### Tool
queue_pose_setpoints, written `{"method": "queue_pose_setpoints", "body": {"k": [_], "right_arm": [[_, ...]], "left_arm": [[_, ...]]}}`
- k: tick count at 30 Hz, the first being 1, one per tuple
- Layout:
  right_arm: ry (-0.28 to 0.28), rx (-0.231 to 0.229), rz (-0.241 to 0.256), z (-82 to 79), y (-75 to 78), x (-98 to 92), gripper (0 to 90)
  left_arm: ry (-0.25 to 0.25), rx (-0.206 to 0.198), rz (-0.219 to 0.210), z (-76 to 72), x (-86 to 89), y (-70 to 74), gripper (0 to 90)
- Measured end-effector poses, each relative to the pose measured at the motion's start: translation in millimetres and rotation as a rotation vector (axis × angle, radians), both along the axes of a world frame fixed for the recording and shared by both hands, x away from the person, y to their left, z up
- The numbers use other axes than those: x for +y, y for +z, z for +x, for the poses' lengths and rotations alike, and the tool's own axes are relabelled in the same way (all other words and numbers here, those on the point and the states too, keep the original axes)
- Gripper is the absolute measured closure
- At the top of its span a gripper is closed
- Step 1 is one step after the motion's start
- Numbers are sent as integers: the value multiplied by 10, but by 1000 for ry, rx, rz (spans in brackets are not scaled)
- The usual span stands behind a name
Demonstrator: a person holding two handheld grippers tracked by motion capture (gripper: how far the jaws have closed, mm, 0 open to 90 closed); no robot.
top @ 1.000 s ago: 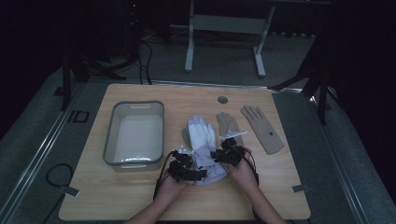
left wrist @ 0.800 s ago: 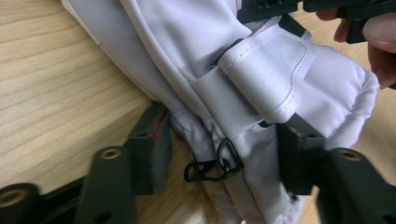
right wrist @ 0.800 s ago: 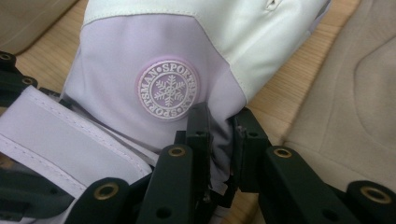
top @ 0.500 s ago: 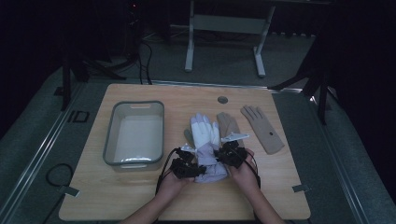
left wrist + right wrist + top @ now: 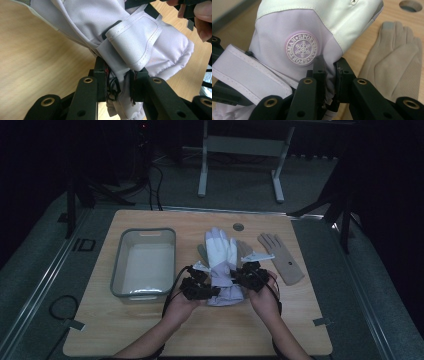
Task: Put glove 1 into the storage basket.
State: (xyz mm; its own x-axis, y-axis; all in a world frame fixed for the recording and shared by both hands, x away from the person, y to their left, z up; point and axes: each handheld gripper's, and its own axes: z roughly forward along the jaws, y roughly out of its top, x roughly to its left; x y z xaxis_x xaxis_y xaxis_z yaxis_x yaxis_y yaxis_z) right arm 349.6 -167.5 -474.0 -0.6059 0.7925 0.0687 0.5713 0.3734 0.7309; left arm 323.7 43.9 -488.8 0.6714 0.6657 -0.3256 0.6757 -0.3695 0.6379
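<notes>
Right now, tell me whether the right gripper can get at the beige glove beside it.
Probably not yet: the right gripper is shut on the white ski glove. The beige glove lies uncovered close by, so only that grip is in the way.

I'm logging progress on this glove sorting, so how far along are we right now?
Little looks finished: the grey bin holds nothing, and a tan glove lies on the table to the right. In hand: the left tongs and right tongs each pinch the cuff end of the white ski glove. Left, judging by the layout: probably moving the gloves, perhaps into the bin.
</notes>
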Motion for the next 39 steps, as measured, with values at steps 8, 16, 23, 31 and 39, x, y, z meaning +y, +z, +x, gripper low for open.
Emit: {"method": "queue_pose_setpoints", "body": {"k": [8, 16, 23, 31, 39], "right_arm": [[13, -14, 26, 32, 159, 151, 805], [36, -19, 41, 97, 297, 352, 805], [55, -28, 49, 169, 422, 590, 806], [92, -33, 62, 231, 528, 944, 805], [149, -28, 57, 264, 606, 1404, 807]], "left_arm": [[-18, -10, 40, 51, 172, 227, 727], [-9, -12, 54, 93, 385, 386, 730], [6, -18, 64, 130, 633, 527, 732], [29, -16, 86, 138, 988, 667, 732], [41, -7, 104, 103, 1426, 760, 733]]}}
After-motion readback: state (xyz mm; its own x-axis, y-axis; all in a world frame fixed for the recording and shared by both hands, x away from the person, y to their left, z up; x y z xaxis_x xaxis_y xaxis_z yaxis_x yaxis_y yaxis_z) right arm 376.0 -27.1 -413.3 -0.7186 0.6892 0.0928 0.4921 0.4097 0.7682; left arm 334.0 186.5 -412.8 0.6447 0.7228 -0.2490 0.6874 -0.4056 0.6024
